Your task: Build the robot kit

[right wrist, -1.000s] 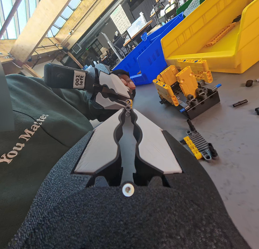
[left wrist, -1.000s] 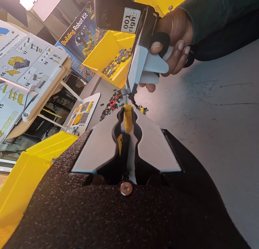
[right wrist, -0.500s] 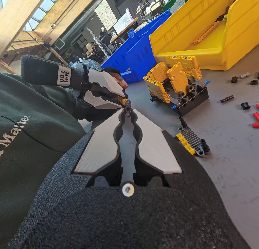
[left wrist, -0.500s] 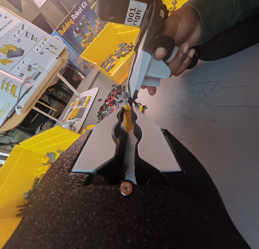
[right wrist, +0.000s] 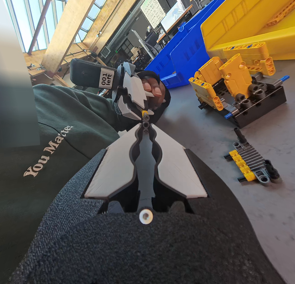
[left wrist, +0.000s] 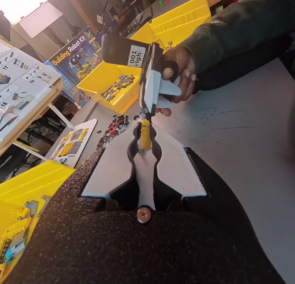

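My left gripper [left wrist: 145, 126] is shut on a small yellow part with a spring [left wrist: 145, 136], held above the grey table. A thin grey rod [left wrist: 142, 116] runs from that part up to the right gripper [left wrist: 146, 111], which meets it tip to tip. In the right wrist view my right gripper [right wrist: 146, 127] is shut on a short dark grey connector with round holes [right wrist: 145, 124]. The left gripper [right wrist: 142, 115] faces it there, its yellow part [right wrist: 144, 112] touching the connector's far end. A hand holds each gripper.
A half-built yellow and black brick model [right wrist: 236, 88] and a small grey and yellow ribbed assembly [right wrist: 250, 163] sit on the table [right wrist: 223, 212]. Yellow bins [left wrist: 111, 84] hold parts; loose red and black pins [left wrist: 115, 129] lie nearby. Blue bins [right wrist: 178, 59] and an instruction booklet [left wrist: 20, 78] stand around. Only a small space, under 4 cm, lies between the two pairs of fingers.
Both views have shifted as the two grippers tilted together, staying tip to tip. The yellow part shows more of its spring between my left fingers. Both stay shut.
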Action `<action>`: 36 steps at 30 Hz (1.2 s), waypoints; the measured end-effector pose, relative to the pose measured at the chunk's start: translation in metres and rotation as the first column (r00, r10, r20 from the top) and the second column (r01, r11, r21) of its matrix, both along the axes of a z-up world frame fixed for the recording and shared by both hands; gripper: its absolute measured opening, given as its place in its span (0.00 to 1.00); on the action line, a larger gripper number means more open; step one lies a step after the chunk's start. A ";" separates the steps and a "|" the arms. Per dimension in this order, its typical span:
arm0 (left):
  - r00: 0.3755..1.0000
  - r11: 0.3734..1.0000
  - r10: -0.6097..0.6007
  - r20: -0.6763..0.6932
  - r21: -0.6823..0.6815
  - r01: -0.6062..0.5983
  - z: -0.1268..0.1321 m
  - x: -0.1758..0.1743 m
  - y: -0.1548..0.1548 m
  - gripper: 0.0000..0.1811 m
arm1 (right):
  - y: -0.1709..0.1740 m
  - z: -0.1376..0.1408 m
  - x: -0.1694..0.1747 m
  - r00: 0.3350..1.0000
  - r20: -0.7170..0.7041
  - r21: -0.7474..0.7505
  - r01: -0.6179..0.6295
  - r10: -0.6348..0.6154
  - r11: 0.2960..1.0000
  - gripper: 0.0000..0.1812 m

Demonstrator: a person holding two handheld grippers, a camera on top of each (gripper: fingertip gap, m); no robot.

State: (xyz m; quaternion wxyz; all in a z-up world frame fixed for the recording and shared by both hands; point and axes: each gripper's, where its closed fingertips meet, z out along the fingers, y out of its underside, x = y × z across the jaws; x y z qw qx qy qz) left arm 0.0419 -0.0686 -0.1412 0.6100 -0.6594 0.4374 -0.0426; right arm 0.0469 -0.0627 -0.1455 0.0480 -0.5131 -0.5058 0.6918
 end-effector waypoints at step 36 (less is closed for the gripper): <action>0.836 0.920 -0.136 0.532 -0.245 0.305 0.012 0.002 -0.009 0.05 | -0.010 0.010 0.001 0.994 -0.109 0.188 0.024 -0.003 0.982 0.03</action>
